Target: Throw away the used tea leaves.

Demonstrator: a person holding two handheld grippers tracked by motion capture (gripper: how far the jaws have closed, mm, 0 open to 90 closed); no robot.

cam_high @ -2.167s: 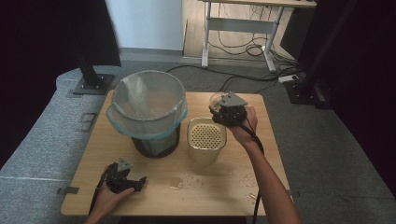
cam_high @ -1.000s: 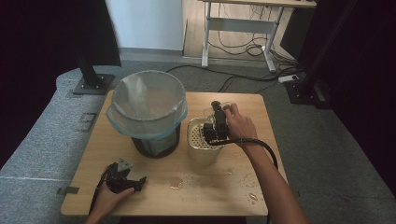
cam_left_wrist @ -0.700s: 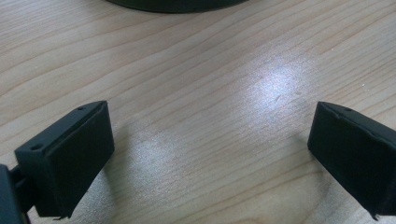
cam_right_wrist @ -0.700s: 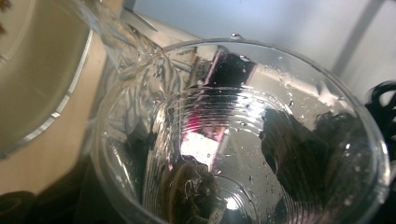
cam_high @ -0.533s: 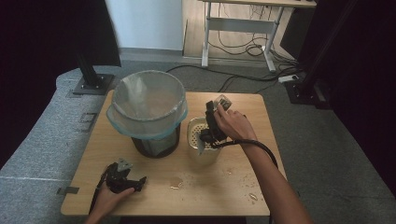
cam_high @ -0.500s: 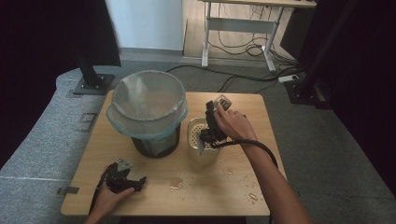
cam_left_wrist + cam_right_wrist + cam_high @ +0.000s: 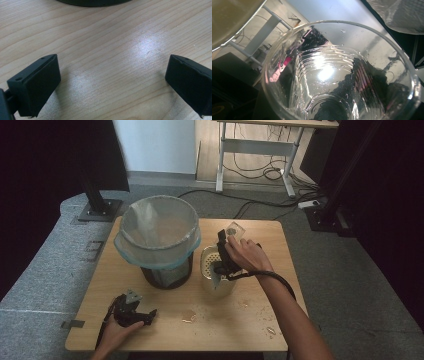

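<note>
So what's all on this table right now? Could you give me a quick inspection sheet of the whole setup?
Surface: wooden table, with crumbs and a small wet patch near the front.
Job's things: clear plastic cup held tilted over a pale container with a perforated top; dark bin lined with a clear bag.
Clutter: nothing seen beyond the crumbs.
Grippers: left tool rests on the table, jaws wide apart, nothing between them; right tool is over the container; its jaws cannot be made out.
Cables: one trails from the right tool; more lie on the floor behind.
Surroundings: grey carpet, a desk frame, dark stands.
</note>
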